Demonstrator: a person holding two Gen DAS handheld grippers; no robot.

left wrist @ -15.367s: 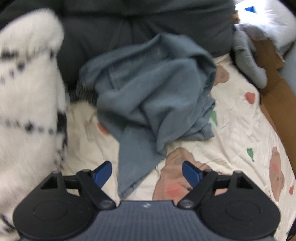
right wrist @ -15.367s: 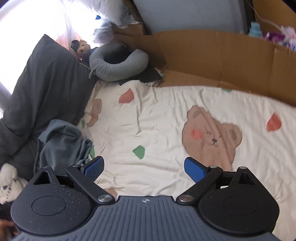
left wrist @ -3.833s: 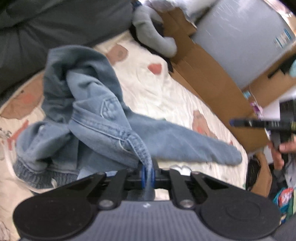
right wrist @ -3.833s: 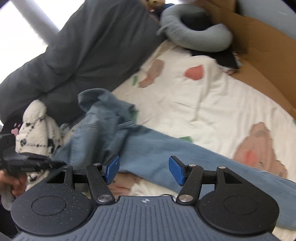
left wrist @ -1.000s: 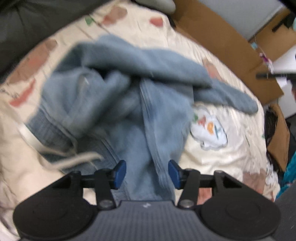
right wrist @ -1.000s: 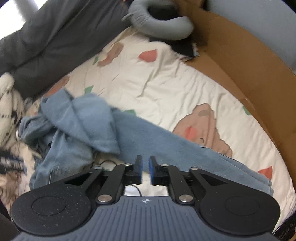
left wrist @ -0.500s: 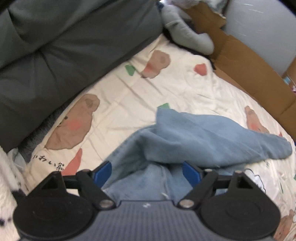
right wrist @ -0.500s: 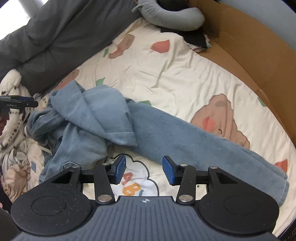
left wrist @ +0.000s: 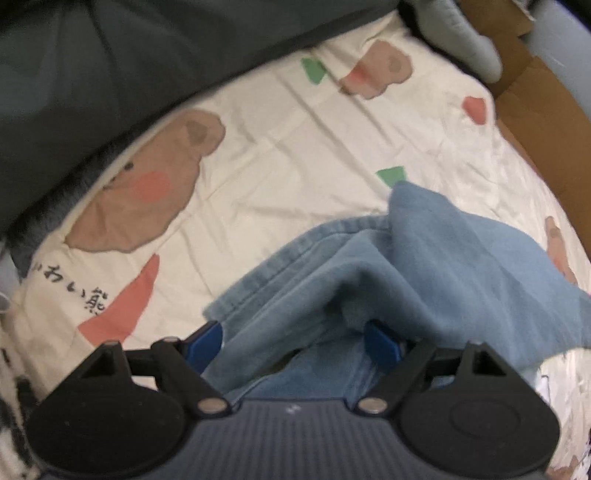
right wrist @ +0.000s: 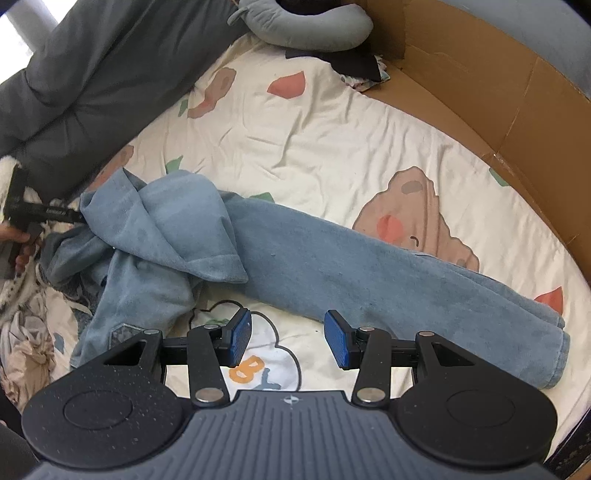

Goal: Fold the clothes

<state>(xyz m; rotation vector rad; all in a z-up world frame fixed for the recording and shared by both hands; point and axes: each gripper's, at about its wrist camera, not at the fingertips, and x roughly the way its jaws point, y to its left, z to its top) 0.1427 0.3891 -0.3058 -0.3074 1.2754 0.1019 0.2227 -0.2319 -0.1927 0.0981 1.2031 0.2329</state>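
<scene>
A pair of blue jeans [right wrist: 332,258] lies sprawled across a bed [right wrist: 332,140] whose cream sheet is printed with brown bears and coloured shapes. One leg stretches out flat toward the lower right of the right wrist view, its hem near the bed's edge; the waist end and the other leg are bunched in a heap on the left of that view.

The left tongs [left wrist: 293,341] stand wide over that heap, their jaws having just been opening. Denim folds lie between the blue pads [left wrist: 205,341] and spill over the right one, but the pads do not press on the cloth. The picture from this side is somewhat blurred.

The right tongs [right wrist: 288,341] hover above the sheet just short of the outstretched leg, about half open after their jaws have just been parting, with nothing between the pads but a cartoon print [right wrist: 258,369] on the bedding.

A dark grey duvet [right wrist: 92,66] is piled along the far left of the bed, a grey neck pillow [right wrist: 306,26] sits at its head, and brown cardboard [right wrist: 498,92] lines the right side. At the left edge of the right wrist view, a person's hand [right wrist: 16,240] grips the handle of the left tool.
</scene>
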